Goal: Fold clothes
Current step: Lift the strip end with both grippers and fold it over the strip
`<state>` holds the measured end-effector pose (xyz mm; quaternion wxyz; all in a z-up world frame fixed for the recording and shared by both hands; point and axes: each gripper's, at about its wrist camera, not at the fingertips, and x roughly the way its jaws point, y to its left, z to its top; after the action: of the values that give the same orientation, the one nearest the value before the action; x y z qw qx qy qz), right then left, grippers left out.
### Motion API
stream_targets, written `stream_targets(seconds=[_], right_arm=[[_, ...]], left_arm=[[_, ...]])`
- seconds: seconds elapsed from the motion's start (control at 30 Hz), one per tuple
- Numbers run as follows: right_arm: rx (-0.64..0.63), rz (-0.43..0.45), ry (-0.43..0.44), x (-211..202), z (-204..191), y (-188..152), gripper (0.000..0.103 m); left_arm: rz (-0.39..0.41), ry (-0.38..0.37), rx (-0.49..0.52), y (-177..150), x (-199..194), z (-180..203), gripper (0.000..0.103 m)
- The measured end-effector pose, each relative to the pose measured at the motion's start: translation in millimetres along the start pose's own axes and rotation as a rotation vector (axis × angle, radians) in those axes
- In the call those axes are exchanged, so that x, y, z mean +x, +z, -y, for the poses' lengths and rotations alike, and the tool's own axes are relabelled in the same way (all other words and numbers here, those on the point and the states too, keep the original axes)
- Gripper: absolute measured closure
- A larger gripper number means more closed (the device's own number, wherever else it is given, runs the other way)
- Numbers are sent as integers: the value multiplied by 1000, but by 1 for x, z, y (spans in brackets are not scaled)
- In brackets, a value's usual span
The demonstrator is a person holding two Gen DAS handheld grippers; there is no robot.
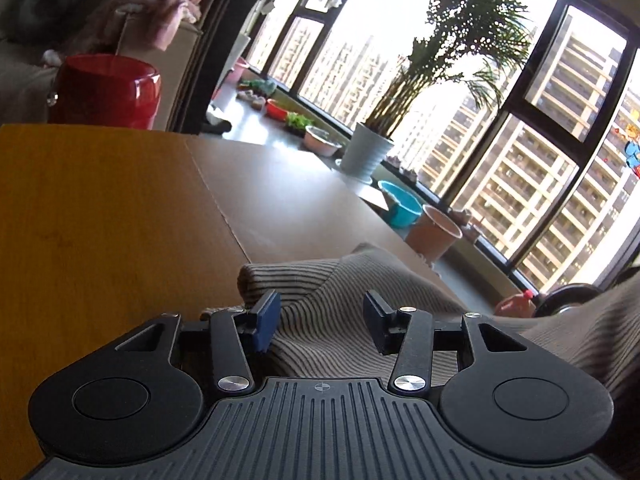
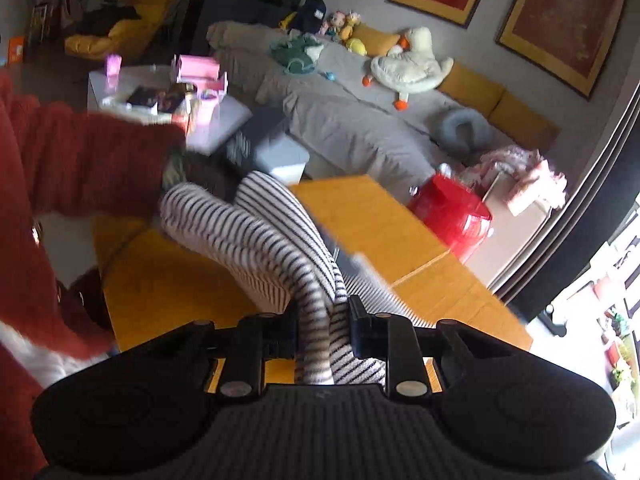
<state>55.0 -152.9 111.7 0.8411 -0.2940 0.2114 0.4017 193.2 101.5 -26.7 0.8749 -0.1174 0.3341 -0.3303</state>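
Observation:
A black-and-white striped garment [image 1: 340,304] lies on the wooden table [image 1: 100,208]. My left gripper [image 1: 320,316] is open, its blue-padded fingers [image 1: 267,320] standing on either side of a raised fold of the cloth. In the right wrist view the same striped garment [image 2: 256,232] hangs bunched above the table [image 2: 380,216]. My right gripper [image 2: 324,332] is shut on a rolled edge of it and lifts it. The view is motion-blurred.
A red bucket [image 1: 106,90] stands past the table's far edge, also in the right wrist view [image 2: 452,216]. A window sill holds a potted palm [image 1: 368,152] and bowls [image 1: 400,204]. A red-sleeved arm [image 2: 80,160] reaches in at left. A grey sofa [image 2: 352,120] lies behind.

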Motion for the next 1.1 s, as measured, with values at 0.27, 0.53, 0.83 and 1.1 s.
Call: stream_targets(seconds=[0.27,0.53,0.83,1.1], right_arm=[[230,-63,101,108,84,-6,81],[383,-106,206,173,107,-45,77],[438,-79,209,173,111,-61,75],[399,-73,186,168,102,-53,74]], left_arm=[[-23,27,22,-10,2,-5,60],[-39,132,13,-12,1,-13,59],[6,210,23,-9,-26,-9,44],[228,129,91,20,-90,40,35]])
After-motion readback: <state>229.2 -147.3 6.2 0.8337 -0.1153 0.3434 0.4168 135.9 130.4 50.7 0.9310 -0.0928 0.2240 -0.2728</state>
